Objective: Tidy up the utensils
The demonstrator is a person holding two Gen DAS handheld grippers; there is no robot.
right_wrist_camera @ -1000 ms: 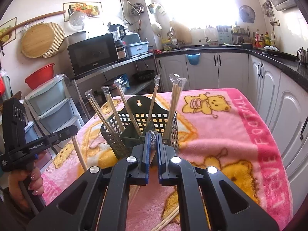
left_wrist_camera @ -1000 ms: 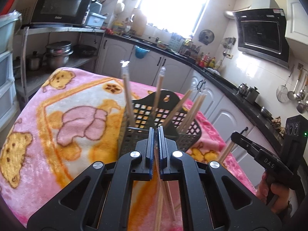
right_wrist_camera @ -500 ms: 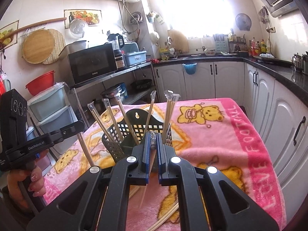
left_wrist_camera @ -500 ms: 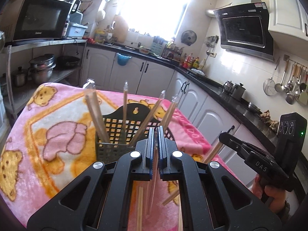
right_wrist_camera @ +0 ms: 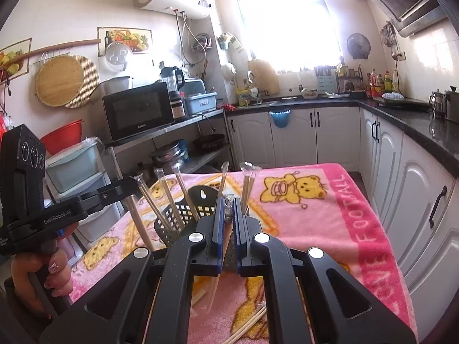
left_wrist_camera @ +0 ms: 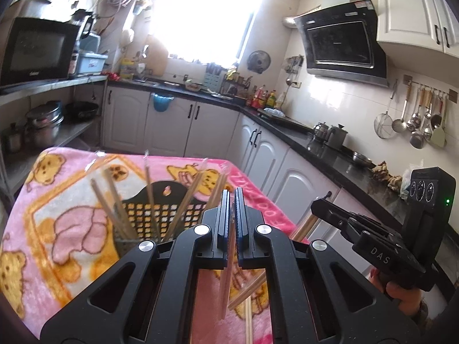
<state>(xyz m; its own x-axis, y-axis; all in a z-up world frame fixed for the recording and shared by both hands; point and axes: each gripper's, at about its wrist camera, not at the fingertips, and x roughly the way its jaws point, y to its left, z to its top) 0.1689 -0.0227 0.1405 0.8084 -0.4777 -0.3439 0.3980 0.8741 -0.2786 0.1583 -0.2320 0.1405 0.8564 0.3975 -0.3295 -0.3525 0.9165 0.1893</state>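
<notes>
1. The left gripper (left_wrist_camera: pixel 232 218) has its jaws clamped on a wrapped pair of chopsticks (left_wrist_camera: pixel 226 281), which hangs down between the fingers toward the table.
2. The right gripper (right_wrist_camera: pixel 228 223) is likewise pinched shut on its own wrapped chopsticks (right_wrist_camera: pixel 221 269), the crinkled wrapper end poking up between the pads.
3. Over the last second both grippers have lifted: the black basket (left_wrist_camera: pixel 160 209) sat close in front of the fingers and now lies lower and farther off in both views, and the left view has swung toward the counter.
4. The basket stands on the pink blanket (right_wrist_camera: pixel 315 223), already holding several upright wrapped pairs (right_wrist_camera: pixel 172 197).
5. Loose chopsticks (right_wrist_camera: pixel 246 326) lie on the blanket beneath the grippers.
6. My reading: each hand has just picked a pair off the blanket, and the rise clears them for dropping into the basket; more remain to collect.
</notes>
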